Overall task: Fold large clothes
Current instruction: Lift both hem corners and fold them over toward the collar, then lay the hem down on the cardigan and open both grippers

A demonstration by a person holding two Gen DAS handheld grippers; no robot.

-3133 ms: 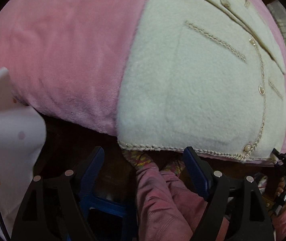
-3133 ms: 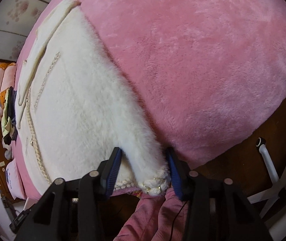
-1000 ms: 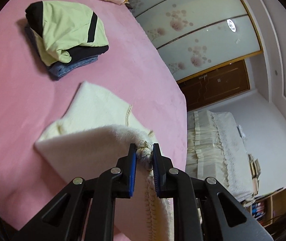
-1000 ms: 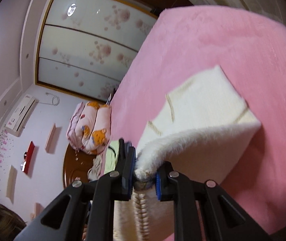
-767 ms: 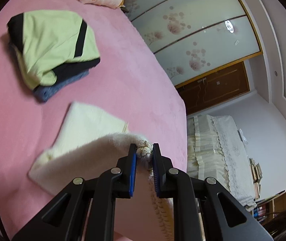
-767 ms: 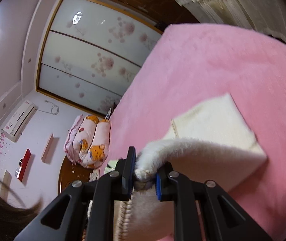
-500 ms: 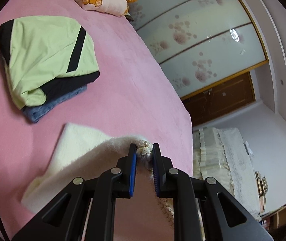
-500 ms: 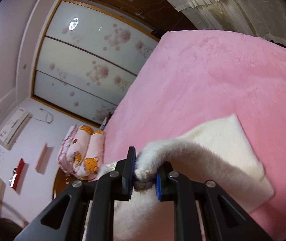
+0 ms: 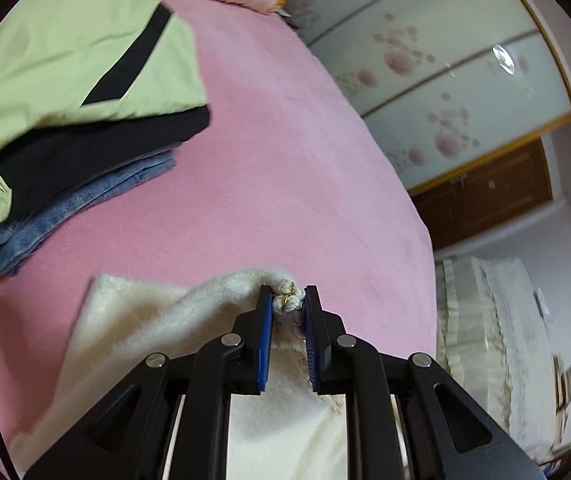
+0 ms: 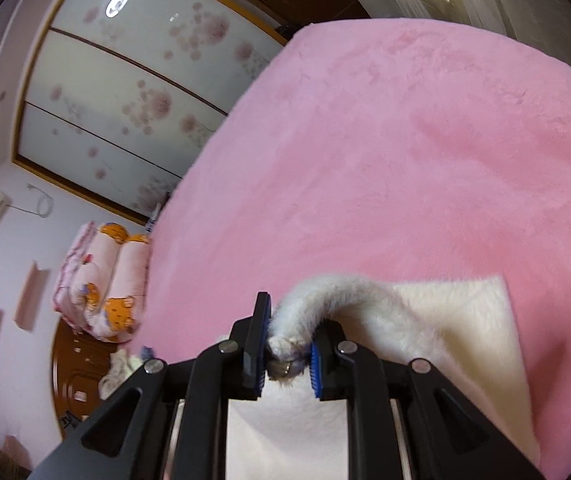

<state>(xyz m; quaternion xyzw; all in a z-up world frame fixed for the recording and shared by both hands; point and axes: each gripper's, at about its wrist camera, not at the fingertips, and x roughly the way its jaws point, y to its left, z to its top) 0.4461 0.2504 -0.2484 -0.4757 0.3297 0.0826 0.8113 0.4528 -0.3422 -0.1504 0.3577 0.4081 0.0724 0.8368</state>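
The cream coat (image 9: 133, 332) lies on the pink bed (image 9: 285, 168), its hem lifted and doubled over, the fold running side to side. The left gripper (image 9: 288, 304) and the right gripper (image 10: 287, 344) are each pinched on a hem corner. Its near part is hidden behind them. No writing is readable.

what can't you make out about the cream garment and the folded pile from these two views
- Cream garment: its near part is hidden under the left gripper and the right gripper, each clamped on its hem.
- Folded pile: cut off by the left wrist view's edge; almost wholly out of the right wrist view.
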